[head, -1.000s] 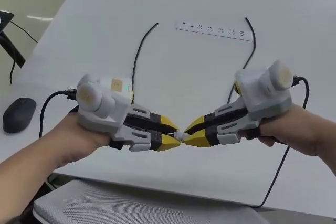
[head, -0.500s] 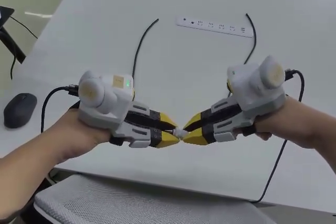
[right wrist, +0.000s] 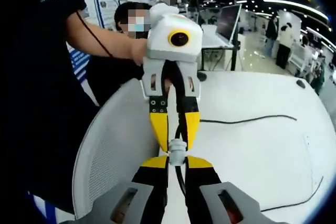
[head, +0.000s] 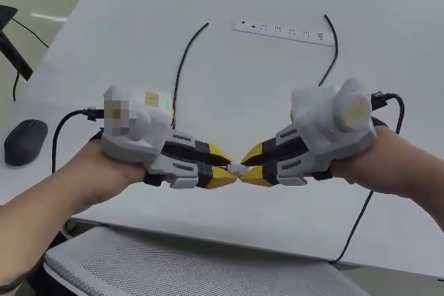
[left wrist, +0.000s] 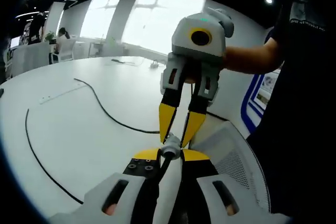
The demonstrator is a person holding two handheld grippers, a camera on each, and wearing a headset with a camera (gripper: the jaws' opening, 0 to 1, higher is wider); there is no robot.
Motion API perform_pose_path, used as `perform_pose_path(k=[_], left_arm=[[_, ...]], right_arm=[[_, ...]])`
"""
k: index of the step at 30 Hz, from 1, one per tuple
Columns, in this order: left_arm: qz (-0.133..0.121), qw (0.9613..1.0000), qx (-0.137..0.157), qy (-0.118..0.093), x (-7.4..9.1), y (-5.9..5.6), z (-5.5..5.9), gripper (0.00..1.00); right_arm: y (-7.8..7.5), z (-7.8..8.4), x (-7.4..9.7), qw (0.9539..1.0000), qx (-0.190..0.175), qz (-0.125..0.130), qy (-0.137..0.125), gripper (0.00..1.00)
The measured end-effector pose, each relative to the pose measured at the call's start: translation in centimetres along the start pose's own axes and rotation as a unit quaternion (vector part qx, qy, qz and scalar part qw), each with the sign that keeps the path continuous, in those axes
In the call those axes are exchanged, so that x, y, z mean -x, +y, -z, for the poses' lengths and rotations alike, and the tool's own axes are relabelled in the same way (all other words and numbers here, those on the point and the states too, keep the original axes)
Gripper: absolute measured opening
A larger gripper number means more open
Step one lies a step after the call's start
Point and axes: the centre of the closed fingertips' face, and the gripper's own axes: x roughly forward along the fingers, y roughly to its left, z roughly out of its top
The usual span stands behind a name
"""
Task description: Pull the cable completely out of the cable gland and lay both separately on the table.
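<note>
Held up near the front edge of the white table, the jaws of the left gripper pinch the small, hard, likely light whitish plastic cable gland, while those of the right gripper press onto the thin, limp, probably slippery black cable just beside it, the best hold for pulling.

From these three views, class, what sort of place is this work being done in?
Probably an open-plan office or lab: a big white table carrying a power strip and computer mouse, a mesh office chair, and a monitor on a desk beyond.
</note>
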Motion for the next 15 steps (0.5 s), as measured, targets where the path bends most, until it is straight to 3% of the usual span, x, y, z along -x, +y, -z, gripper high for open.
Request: perform_pose_path(k=[4, 6, 7, 8, 10, 13, 15], left_arm=[[-0.001, 0.9998, 0.02, -0.008, 0.11, 0.12, -0.17, 0.14], [-0.005, 0.9992, 0.036, -0.015, 0.18, 0.22, -0.34, 0.14], [-0.006, 0.9977, 0.064, -0.023, 0.3, 0.34, -0.51, 0.14], [-0.006, 0.9968, 0.075, -0.027, 0.38, 0.47, -0.62, 0.14], [-0.004, 0.997, 0.072, -0.029, 0.53, 0.66, -0.59, 0.14], [-0.008, 0.9953, 0.091, -0.031, 0.64, 0.77, -0.48, 0.14], [-0.008, 0.994, 0.104, -0.034, 0.7, 0.87, -0.38, 0.15]], right_arm=[[-0.07, -0.09, 0.04, 0.9971, 0.057, 0.047, 0.015, 0.05], [-0.28, -0.27, 0.1, 0.992, 0.096, 0.08, 0.019, 0.06], [-0.46, -0.43, 0.12, 0.9863, 0.126, 0.104, 0.021, 0.06], [-0.53, -0.49, 0.15, 0.9823, 0.141, 0.12, 0.025, 0.06], [-0.58, -0.58, 0.09, 0.9726, 0.171, 0.152, 0.04, 0.06], [-0.7, -0.57, -0.26, 0.9513, 0.229, 0.197, 0.062, 0.07], [-0.75, -0.6, -0.41, 0.9418, 0.25, 0.214, 0.068, 0.07]])
